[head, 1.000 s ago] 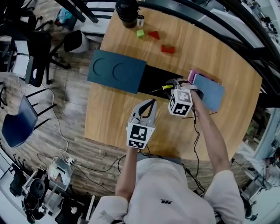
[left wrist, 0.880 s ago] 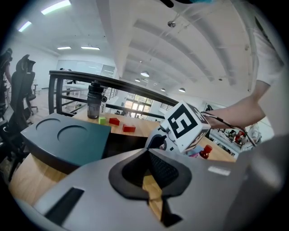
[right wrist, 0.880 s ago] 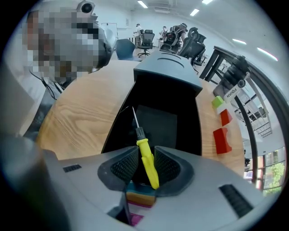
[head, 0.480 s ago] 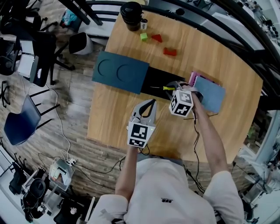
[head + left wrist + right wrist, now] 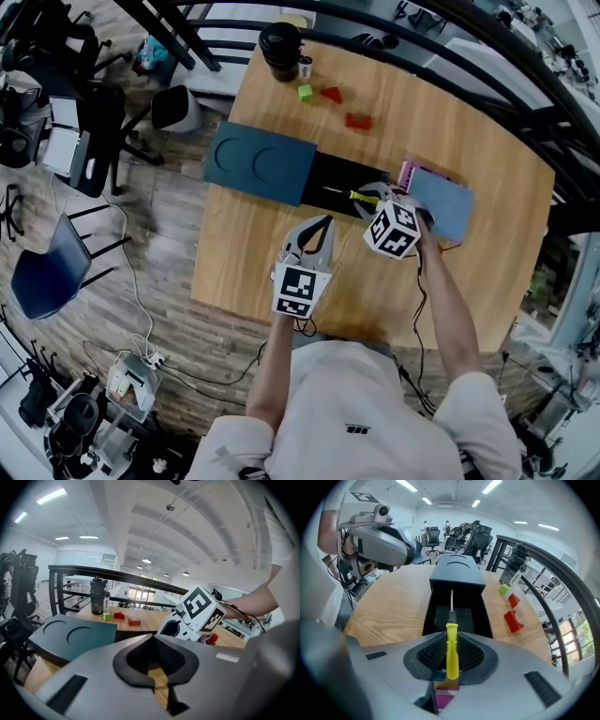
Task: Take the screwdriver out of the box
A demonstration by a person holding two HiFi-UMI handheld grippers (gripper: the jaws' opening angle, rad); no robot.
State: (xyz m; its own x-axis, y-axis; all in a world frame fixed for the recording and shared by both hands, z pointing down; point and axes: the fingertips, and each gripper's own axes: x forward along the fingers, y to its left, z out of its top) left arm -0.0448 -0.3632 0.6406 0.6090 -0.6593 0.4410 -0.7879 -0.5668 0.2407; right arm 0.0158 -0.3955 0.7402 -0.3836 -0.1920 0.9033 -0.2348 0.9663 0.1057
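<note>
A yellow-handled screwdriver is clamped by its handle between the pads of my right gripper, its thin shaft pointing away over the open black box. In the head view the screwdriver hangs just above the right end of the black box, under my right gripper. The box's teal lid is slid off to the left. My left gripper hovers over bare wood in front of the box, shut and with nothing in it; the left gripper view shows its jaws closed.
A blue notebook on a pink item lies right of the box. A dark cup, a green block and two red blocks sit at the table's far side. Office chairs stand off the left edge.
My right gripper closed on the screwdriver handle and rose a little, lifting the screwdriver off the box floor. My left gripper stayed where it was.
</note>
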